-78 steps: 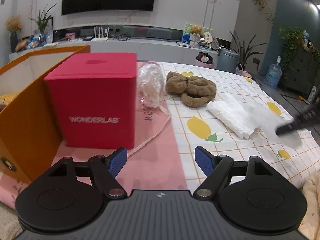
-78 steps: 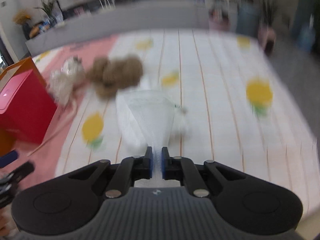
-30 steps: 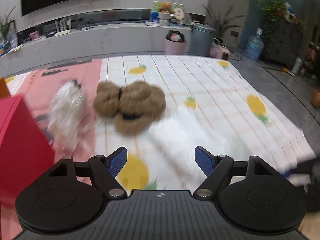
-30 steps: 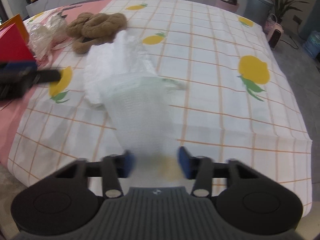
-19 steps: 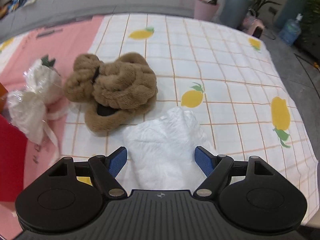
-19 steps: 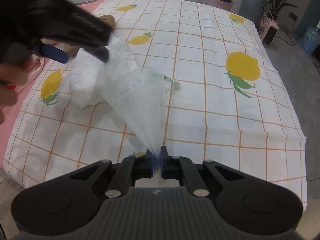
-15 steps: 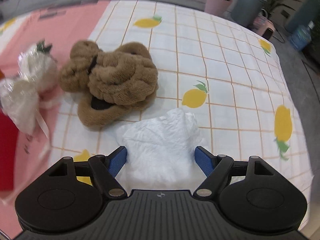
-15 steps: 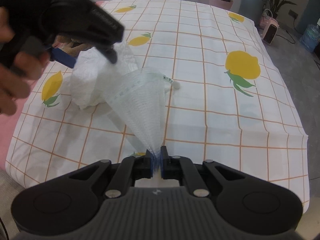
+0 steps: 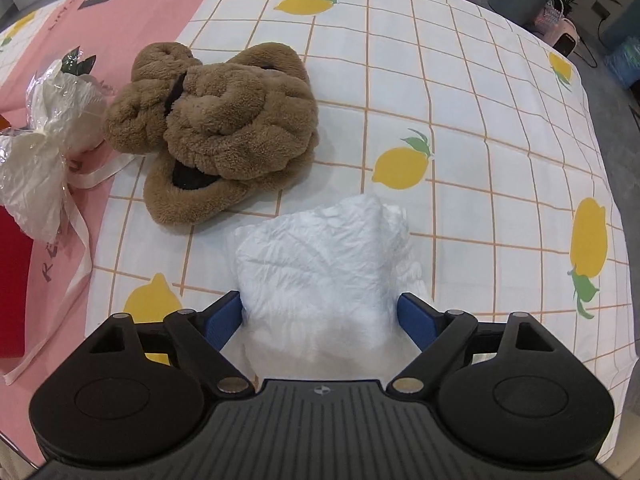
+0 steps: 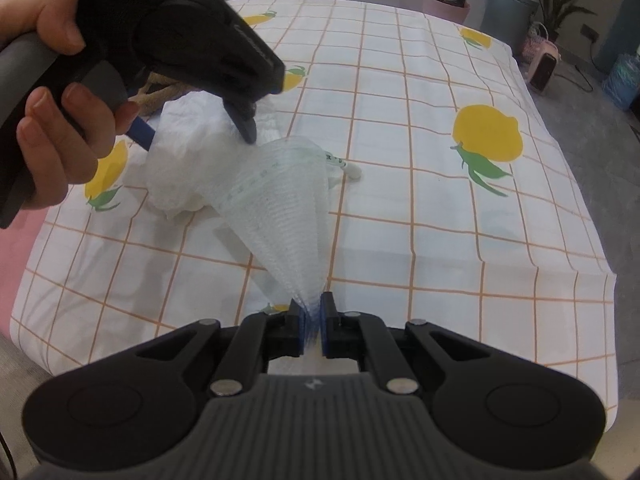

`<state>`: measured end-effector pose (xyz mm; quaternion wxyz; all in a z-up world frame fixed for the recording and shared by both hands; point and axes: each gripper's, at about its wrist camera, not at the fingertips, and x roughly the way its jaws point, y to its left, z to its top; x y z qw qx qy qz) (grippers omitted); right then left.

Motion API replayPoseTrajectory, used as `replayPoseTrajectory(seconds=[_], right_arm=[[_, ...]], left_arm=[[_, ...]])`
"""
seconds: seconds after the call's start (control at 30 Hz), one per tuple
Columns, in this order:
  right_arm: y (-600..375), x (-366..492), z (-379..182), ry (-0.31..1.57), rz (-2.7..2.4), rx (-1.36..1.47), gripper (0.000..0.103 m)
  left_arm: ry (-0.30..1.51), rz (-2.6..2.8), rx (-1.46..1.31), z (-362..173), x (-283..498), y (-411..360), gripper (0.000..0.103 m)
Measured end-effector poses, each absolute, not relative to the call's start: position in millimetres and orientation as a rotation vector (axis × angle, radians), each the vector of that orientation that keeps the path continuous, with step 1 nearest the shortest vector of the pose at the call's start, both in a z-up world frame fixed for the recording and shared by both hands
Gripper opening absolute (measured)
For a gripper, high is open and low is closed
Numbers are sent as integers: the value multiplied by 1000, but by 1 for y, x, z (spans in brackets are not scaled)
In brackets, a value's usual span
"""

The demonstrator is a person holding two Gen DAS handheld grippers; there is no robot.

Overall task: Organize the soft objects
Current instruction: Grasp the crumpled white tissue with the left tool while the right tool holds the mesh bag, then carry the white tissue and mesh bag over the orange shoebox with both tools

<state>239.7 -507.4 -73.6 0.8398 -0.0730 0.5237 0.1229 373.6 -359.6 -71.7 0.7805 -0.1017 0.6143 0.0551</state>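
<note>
- right gripper [image 10: 313, 330]: jaws pinched together on one edge of a clear mesh bag [image 10: 280, 216]. the bag fans out from the pads toward the white bundle, so the grip probably serves to hold the bag in place, perhaps with its mouth toward the bundle.
- left gripper [image 9: 320, 314]: jaws spread wide, one blue pad on each side of the white crinkled bundle [image 9: 320, 256]. the pads stand at the bundle's flanks; firm contact cannot be confirmed, and nothing is clamped.
- in the right wrist view the left gripper [image 10: 192, 136] points steeply down over the same bundle [image 10: 180, 160], held by the person's hand [image 10: 60, 120]. judgement: straddle placement prepares a squeeze on the soft mass before moving it toward the bag.
- white bundle location: on the lemon-print cloth [image 9: 480, 120], just beside the mesh bag, near the brown plush item [image 9: 224, 128].
- cellophane-wrapped item [image 9: 44, 136] with ribbon lies on the pink cloth [image 9: 152, 12], touching the plush; not yet sorted.
- writing: pink cloth carries partial dark letters, "re" legible, remainder hidden. small marks on the bag's strip are too small to read.
</note>
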Motion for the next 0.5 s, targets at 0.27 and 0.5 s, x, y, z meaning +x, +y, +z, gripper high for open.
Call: replayPoseTrajectory(seconds=[0.27, 0.5], right_arm=[[-510, 238, -74, 1100, 254, -120, 4], [-503, 236, -73, 1083, 259, -187, 4]], left_arm=[[1284, 39, -123, -67, 354, -362, 59], [1205, -80, -46, -65, 324, -351, 43]])
